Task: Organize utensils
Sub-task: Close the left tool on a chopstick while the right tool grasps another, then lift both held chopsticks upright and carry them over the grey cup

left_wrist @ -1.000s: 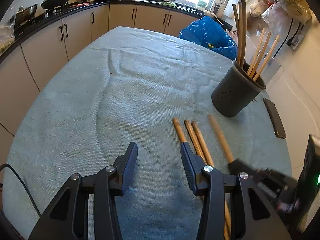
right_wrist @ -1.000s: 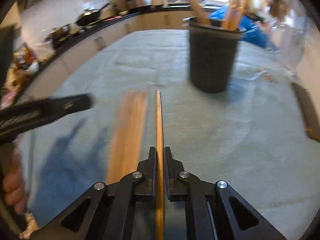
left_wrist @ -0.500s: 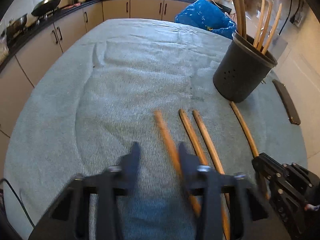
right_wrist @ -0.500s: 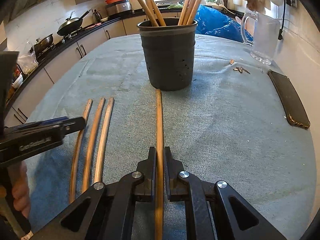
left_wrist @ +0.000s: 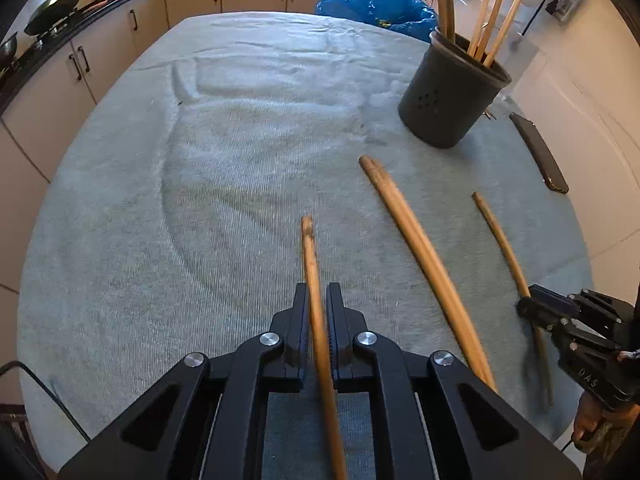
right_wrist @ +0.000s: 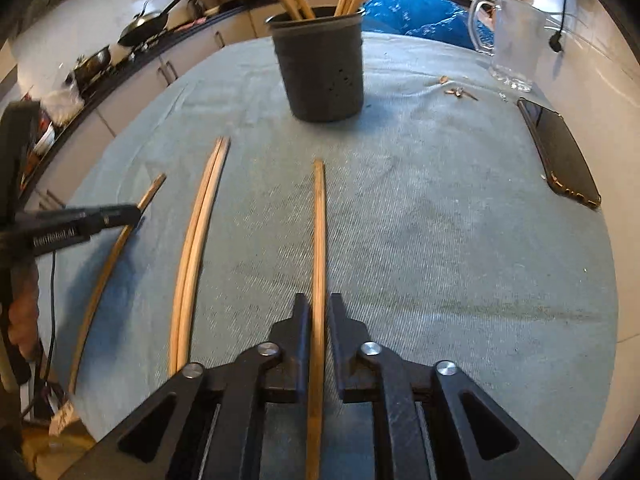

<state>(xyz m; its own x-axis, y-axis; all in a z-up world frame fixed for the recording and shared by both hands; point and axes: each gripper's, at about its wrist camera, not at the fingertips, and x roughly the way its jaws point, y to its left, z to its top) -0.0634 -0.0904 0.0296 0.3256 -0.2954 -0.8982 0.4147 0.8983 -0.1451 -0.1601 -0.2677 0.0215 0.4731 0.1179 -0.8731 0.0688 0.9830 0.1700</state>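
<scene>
The left claw (left_wrist: 318, 300) is closing on a wooden stick (left_wrist: 316, 280) over the cloth-covered worktop (left_wrist: 200, 160). The right claw (right_wrist: 319, 312) is opening, another stick (right_wrist: 319, 240) lying loose between its jaws, pointing toward the dark holder (right_wrist: 320, 68).

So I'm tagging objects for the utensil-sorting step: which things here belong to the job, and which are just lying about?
Part of the job:
- chopstick in the left gripper
- chopstick between the opening right gripper
- loose pair of chopsticks
- dark holder, already holding sticks

Lying about:
- phone
- glass jug
- blue bag
</scene>
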